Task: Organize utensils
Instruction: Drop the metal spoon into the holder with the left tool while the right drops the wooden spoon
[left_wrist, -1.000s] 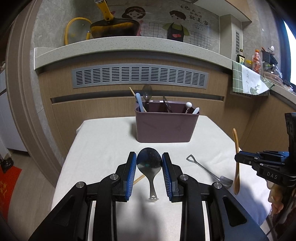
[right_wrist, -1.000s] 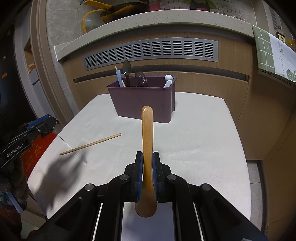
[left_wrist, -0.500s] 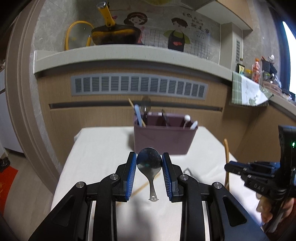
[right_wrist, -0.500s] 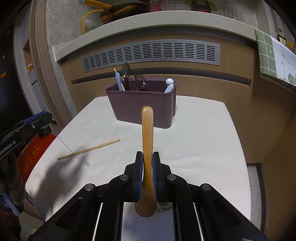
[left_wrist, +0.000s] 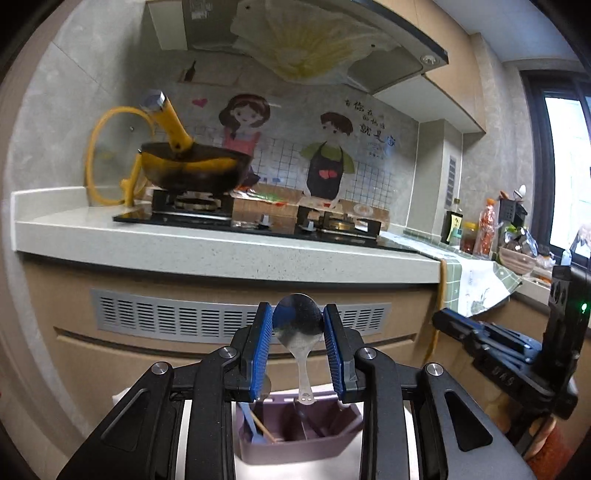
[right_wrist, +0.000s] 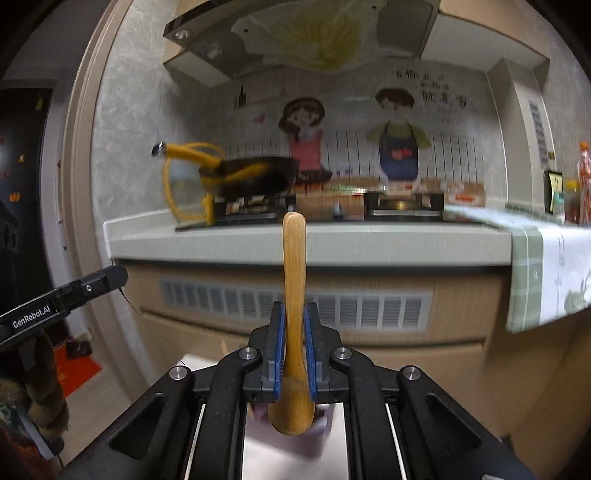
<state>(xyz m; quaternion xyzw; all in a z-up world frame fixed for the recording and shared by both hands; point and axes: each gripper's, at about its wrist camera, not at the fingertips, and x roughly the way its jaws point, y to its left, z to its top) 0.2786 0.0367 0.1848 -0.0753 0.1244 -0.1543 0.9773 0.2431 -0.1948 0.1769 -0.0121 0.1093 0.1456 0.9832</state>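
My left gripper (left_wrist: 298, 325) is shut on a metal spoon (left_wrist: 298, 328), its blue pads pressing the round bowl from both sides while the handle hangs down. Below it sits the purple utensil caddy (left_wrist: 295, 439), with a blue utensil and a wooden stick in its left compartment. My right gripper (right_wrist: 294, 325) is shut on a wooden spoon (right_wrist: 293, 280); the handle points up and the bowl end sits near the camera. The right gripper also shows at the right edge of the left wrist view (left_wrist: 439, 317), with the wooden spoon (left_wrist: 437, 295) held upright. The table is mostly hidden under both grippers.
A kitchen counter (left_wrist: 221, 247) runs across behind, carrying a gas hob with a black pan (left_wrist: 192, 166) that has a yellow handle. A green checked cloth (right_wrist: 546, 269) hangs over the counter's right end. A vent grille (left_wrist: 184, 317) fronts the cabinet. Bottles (left_wrist: 487, 229) stand at the far right.
Both grippers have risen well above the table and tilted up, each keeping its spoon. The caddy dropped from mid-frame to the bottom of the view. The countertop and hob came into sight.
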